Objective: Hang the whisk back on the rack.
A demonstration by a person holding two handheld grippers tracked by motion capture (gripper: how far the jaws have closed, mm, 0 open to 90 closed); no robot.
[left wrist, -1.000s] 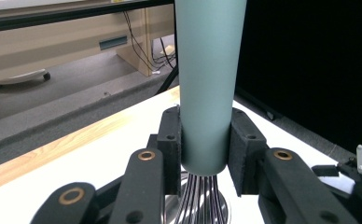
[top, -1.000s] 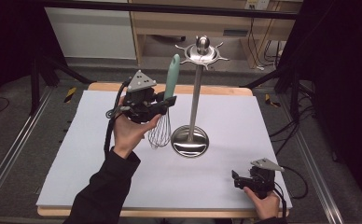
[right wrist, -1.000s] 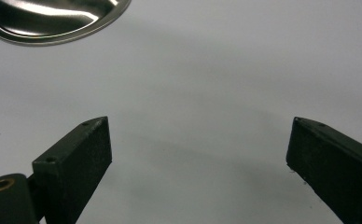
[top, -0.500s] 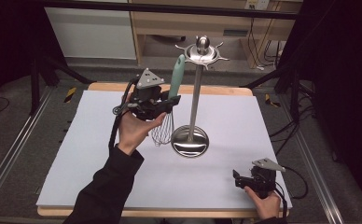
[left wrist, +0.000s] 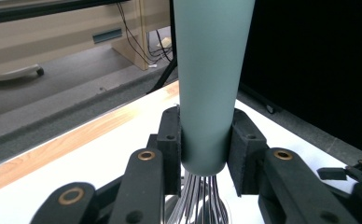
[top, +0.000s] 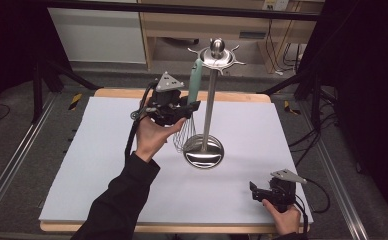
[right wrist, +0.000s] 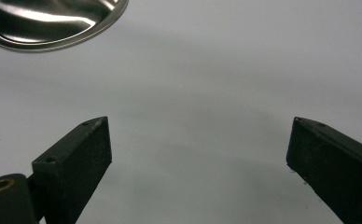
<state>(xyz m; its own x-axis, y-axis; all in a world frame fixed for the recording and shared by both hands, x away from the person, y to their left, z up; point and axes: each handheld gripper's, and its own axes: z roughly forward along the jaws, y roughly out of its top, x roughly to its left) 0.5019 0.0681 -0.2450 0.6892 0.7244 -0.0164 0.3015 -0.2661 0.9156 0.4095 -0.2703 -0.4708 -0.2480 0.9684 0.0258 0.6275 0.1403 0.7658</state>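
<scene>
Left gripper (top: 182, 111) clamped on whisk (top: 193, 85) handle, long axis near upright, top just beside stand (top: 209, 100) hooks. Right gripper (top: 262, 192) wide open, holding nothing, well apart.

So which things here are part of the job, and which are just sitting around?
In use:
- whisk, teal handle clamped in the left gripper
- steel stand, hooked top beside the whisk handle

Idle:
- right gripper, open, low at the table's near right corner
- wooden furniture behind
</scene>
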